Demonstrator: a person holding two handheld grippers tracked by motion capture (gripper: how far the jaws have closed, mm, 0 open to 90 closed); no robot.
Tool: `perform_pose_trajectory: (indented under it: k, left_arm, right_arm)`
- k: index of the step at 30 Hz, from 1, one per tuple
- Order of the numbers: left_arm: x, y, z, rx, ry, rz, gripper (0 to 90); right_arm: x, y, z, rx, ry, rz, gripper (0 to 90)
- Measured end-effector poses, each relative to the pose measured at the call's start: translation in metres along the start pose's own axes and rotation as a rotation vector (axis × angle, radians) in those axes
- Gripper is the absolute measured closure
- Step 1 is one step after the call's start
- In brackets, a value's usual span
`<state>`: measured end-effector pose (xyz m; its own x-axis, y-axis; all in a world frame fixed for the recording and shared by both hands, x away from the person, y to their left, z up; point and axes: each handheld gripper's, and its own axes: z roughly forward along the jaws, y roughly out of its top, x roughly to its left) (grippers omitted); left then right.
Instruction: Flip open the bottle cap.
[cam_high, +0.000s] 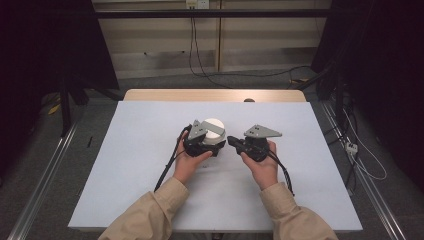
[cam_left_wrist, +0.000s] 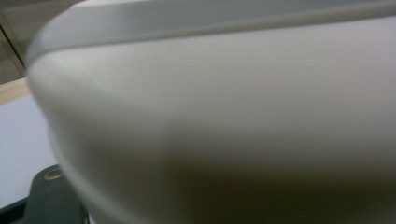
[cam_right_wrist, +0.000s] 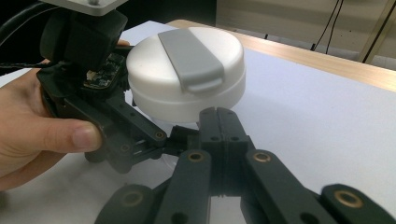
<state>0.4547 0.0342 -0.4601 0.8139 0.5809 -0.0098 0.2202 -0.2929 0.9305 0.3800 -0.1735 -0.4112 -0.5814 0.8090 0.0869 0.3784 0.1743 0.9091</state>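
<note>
Left gripper (cam_high: 212, 145) clamped on white lidded container (cam_right_wrist: 187, 77)

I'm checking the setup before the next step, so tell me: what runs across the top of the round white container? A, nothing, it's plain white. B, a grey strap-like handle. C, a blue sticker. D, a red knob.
B: in the right gripper view a grey strap-like handle lies across the lid of the round white container, ending in a small tab over the rim.
</note>
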Motion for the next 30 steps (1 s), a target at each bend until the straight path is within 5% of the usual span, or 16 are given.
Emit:
perform_pose_trajectory:
  k: [30]
  left_arm:
    - [-0.001,0.000,0.001,0.007,0.005,0.010,18.4]
  right_arm:
    - [0.004,0.012,0.007,-0.027,0.015,-0.016,90.0]
